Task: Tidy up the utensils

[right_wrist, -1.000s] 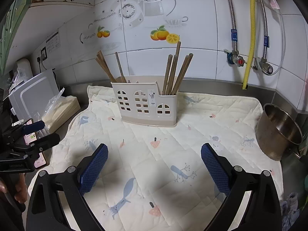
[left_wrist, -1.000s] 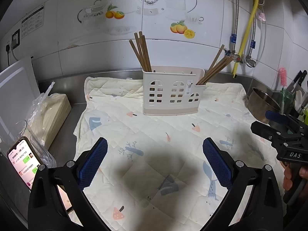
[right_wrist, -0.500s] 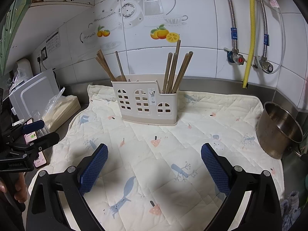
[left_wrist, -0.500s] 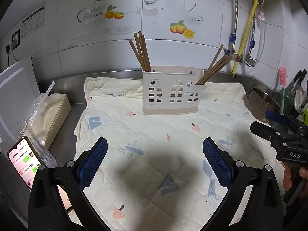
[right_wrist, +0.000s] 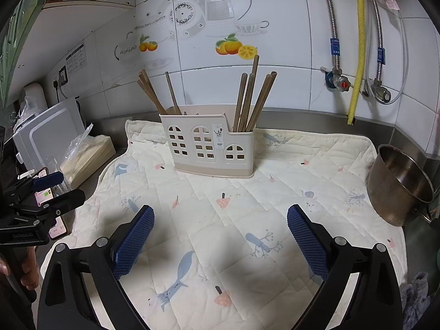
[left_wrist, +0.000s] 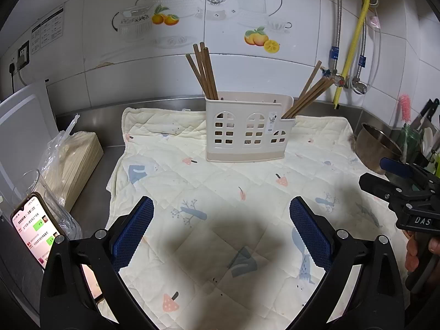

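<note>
A beige utensil holder (left_wrist: 244, 129) with window cut-outs stands on the quilted mat (left_wrist: 220, 192); it also shows in the right wrist view (right_wrist: 211, 148). Brown chopsticks stand in its left end (left_wrist: 203, 71) and lean out of its right end (left_wrist: 308, 93). In the right wrist view they show at the left (right_wrist: 154, 93) and right (right_wrist: 253, 99). My left gripper (left_wrist: 221, 231) is open and empty, over the mat in front of the holder. My right gripper (right_wrist: 220, 236) is open and empty too, and shows at the right of the left view (left_wrist: 398, 184).
A steel bowl (right_wrist: 398, 184) sits at the mat's right edge. A phone (left_wrist: 35, 231), a bagged stack (left_wrist: 71, 170) and a white board (left_wrist: 22, 137) are on the left. Pipes and valves (right_wrist: 357, 77) run down the tiled wall.
Both grippers have barely moved; the right one drifted slightly back from the holder. Both stay open.
</note>
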Tool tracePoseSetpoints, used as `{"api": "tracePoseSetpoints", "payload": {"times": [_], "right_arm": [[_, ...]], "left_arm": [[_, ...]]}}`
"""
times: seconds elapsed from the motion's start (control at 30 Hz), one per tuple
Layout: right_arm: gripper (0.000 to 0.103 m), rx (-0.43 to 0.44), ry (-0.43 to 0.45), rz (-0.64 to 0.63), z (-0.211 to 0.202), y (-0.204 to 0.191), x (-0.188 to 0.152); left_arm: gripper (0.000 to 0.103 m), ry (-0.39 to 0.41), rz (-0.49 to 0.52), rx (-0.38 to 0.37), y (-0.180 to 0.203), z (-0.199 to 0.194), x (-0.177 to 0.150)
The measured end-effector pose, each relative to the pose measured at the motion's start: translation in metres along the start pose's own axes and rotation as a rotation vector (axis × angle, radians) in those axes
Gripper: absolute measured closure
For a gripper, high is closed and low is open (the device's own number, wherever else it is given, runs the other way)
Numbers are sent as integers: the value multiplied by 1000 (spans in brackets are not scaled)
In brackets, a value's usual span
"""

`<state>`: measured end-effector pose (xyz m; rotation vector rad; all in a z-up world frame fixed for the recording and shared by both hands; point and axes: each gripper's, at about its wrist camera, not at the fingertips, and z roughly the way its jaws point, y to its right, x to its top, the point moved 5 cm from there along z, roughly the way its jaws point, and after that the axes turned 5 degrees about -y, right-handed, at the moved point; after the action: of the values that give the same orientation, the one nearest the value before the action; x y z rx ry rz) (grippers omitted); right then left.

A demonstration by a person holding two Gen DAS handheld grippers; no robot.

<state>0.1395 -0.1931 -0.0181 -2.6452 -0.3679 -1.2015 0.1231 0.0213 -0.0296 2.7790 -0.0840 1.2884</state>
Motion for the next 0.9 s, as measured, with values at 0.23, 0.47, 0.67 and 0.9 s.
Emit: {"api": "tracePoseSetpoints", "payload": {"times": [0.23, 0.47, 0.67, 0.9], "right_arm": [[9, 3, 2, 1, 0, 0, -1], [9, 2, 3, 1, -1, -1, -2], [9, 5, 4, 2, -1, -1, -2], [9, 6, 4, 3, -1, -1, -1]], "left_arm": [[5, 3, 6, 6, 0, -1, 0], [5, 9, 9, 6, 1, -3, 1], [5, 9, 11, 7, 1, -3, 1], [5, 10, 12, 8, 2, -3, 0]]}}
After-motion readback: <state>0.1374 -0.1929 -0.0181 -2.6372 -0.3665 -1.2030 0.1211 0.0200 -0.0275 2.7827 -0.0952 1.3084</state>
